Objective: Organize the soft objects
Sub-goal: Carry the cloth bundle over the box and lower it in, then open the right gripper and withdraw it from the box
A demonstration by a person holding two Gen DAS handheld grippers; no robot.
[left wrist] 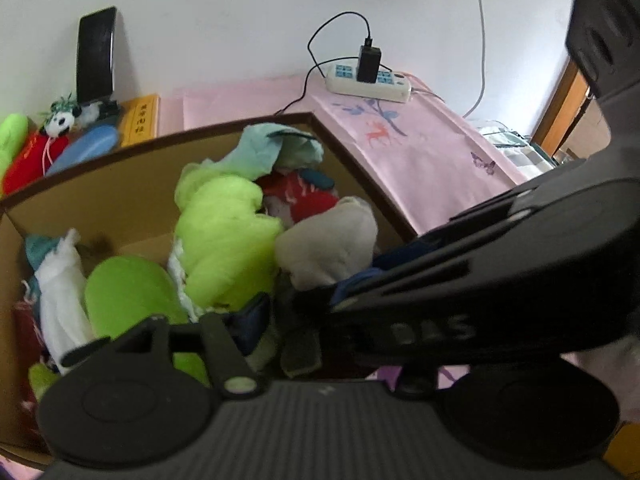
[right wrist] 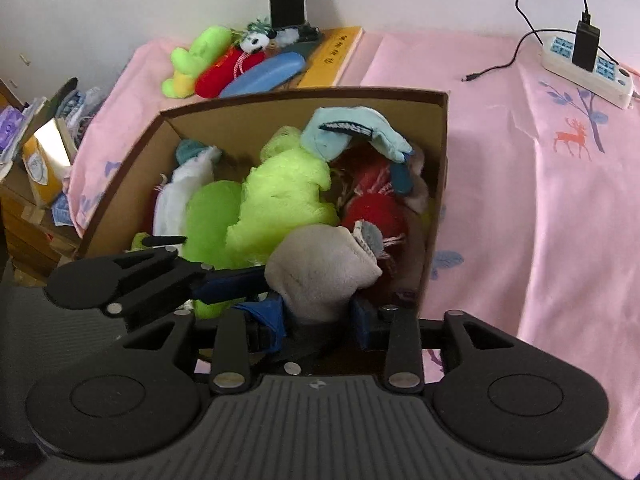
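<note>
Left wrist view: cardboard box [left wrist: 100, 184] on pink bedsheet [left wrist: 420, 148], stuffed with soft objects; beige sock [left wrist: 332, 244] at near right, lime-green fabric [left wrist: 224, 240] mid-box. Left gripper [left wrist: 276, 320] over near rim, jaws apart, nothing clearly clamped.

Right wrist view: right gripper [right wrist: 320, 320] clamped on beige sock [right wrist: 320, 268] at near edge of box [right wrist: 132, 176]. Power strip [right wrist: 588, 68] far right; plush toys [right wrist: 224, 64] beyond box.

A home bedroom: pink printed bedsheet [right wrist: 520, 200], plush toys [right wrist: 224, 60], power strip [right wrist: 580, 68]
</note>
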